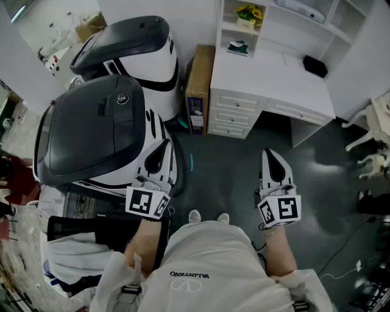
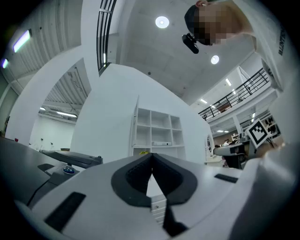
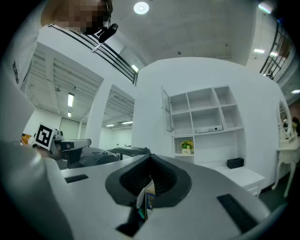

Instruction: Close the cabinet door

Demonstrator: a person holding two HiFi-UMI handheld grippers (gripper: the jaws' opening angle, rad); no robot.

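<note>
A white desk with a shelf unit (image 1: 268, 67) stands ahead of me across the dark floor. The shelf unit's narrow cabinet door (image 3: 166, 111) stands open at its upper left; the same door (image 2: 136, 125) shows edge-on in the left gripper view. My left gripper (image 1: 164, 144) (image 2: 152, 157) is shut with nothing in it, held low, pointing towards the desk. My right gripper (image 1: 269, 153) (image 3: 150, 160) also points that way, jaws together and holding nothing. Both are well short of the door.
Two large black-and-white machines (image 1: 91, 140) (image 1: 131, 49) stand close on my left. A brown cardboard box (image 1: 198, 85) leans beside the desk drawers (image 1: 234, 113). Yellow flowers (image 1: 248, 13) and a black box (image 1: 315, 66) sit on the desk. A white chair (image 1: 372, 122) is at right.
</note>
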